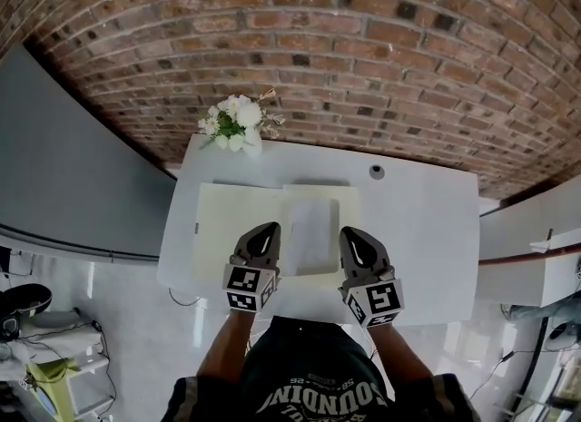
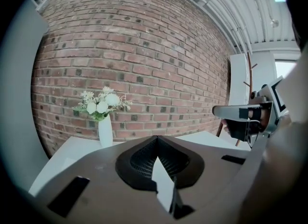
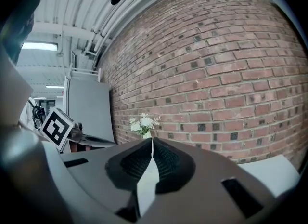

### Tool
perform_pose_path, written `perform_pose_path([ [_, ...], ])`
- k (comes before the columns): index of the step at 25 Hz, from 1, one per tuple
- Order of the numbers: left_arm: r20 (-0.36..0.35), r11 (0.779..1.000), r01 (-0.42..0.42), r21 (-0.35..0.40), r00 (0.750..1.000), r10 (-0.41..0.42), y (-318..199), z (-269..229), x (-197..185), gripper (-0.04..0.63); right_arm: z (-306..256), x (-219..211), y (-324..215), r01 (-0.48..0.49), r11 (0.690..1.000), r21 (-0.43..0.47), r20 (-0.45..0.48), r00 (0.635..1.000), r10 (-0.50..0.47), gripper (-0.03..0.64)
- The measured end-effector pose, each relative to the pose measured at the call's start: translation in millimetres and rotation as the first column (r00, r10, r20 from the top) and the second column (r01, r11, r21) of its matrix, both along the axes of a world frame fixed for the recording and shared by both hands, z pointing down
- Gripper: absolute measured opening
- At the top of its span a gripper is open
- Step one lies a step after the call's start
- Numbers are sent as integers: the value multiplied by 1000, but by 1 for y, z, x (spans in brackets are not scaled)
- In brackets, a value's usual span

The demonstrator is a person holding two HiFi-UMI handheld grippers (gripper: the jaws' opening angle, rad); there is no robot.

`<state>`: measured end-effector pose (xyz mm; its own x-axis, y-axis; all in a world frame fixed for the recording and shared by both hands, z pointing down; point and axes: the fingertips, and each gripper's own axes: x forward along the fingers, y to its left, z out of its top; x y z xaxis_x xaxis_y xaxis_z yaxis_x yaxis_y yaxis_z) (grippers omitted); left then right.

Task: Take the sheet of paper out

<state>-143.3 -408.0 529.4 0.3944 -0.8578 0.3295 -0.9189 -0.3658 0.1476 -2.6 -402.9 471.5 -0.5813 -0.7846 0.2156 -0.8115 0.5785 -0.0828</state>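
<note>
At lower centre, flanking sheet of paper (image 1: 313,230) on pale folder (image 1: 227,225) atop white bench (image 1: 427,220): left gripper (image 1: 271,229), right gripper (image 1: 349,232), jaws closed together, gripping nothing.

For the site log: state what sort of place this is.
Probably an indoor office or studio: a red brick wall behind a white rectangular table, which carries a white vase of white flowers and a pale yellow open folder.
</note>
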Motion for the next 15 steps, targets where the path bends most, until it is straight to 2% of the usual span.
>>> perform_pose_path([
  [15,4,988,-76,-136,997,77,-25,64,-7,12,34,-20,-18,-38,997,-63,-54,998,34,71],
])
